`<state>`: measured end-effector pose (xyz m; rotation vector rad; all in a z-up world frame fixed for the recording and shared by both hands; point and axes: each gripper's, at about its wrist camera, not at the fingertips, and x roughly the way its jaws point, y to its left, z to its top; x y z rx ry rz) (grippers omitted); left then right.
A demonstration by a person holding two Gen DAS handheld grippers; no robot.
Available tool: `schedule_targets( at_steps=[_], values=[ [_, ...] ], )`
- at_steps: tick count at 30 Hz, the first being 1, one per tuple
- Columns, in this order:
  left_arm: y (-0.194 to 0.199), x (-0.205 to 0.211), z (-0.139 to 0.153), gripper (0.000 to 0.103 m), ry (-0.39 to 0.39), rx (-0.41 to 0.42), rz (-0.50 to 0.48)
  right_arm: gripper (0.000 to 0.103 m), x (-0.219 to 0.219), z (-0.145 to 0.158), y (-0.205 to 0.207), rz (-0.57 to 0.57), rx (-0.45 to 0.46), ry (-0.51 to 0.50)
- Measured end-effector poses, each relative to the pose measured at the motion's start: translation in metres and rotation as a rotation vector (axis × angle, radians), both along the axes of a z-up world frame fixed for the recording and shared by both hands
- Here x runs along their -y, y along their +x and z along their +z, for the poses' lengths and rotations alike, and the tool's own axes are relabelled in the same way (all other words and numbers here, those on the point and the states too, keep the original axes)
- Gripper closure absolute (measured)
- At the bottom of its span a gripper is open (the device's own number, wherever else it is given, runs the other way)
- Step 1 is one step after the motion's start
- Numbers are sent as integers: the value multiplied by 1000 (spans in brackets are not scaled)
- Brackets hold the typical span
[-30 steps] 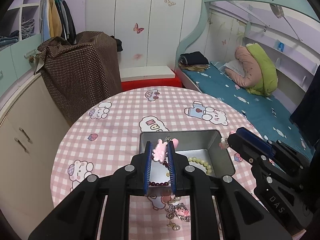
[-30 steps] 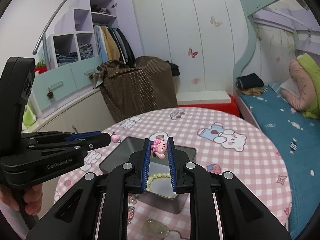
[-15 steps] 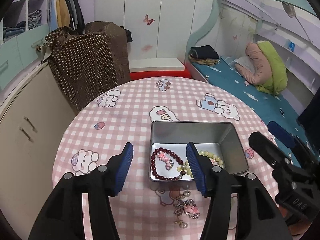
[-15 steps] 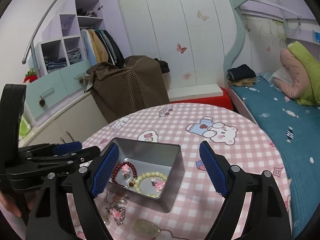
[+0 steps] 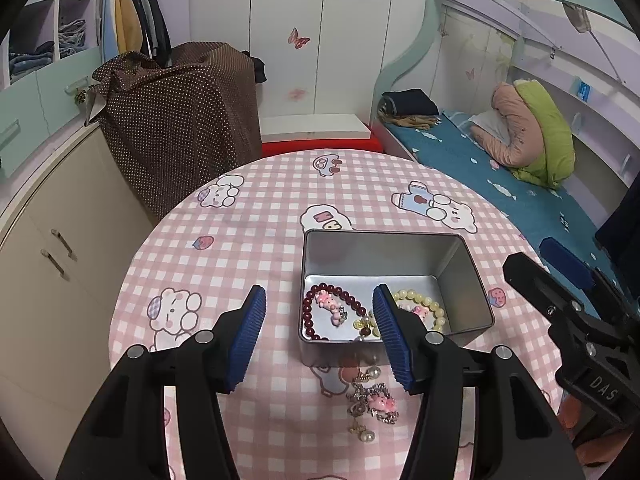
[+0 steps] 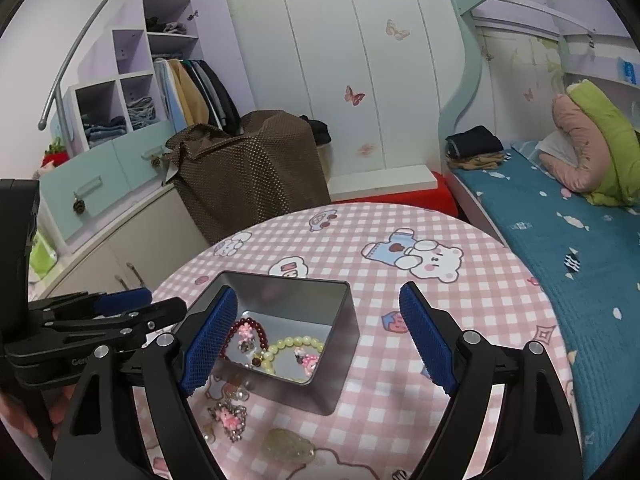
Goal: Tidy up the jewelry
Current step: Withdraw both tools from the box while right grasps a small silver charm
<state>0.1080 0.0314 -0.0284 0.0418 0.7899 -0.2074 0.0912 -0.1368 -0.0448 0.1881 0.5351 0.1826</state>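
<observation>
Now both tools agape above tin

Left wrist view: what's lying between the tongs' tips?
The near-left corner of the metal tin, with the dark red bead bracelet and a pink charm inside its loop. The left tongs stand open, gripping nothing.

Kid's bedrm: bunk bed, wardrobe.
</observation>
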Motion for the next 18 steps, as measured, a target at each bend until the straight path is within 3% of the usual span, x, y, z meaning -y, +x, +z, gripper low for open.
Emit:
schedule_targets(
  at_steps=[11, 18],
  values=[
    [-25, -7, 0, 43, -12, -3, 9, 19, 26, 8, -26, -37, -3, -3],
    [-43, -7, -7, 42, -8, -26, -8, 19, 34, -12, -43, -54, -65, -12]
  ],
)
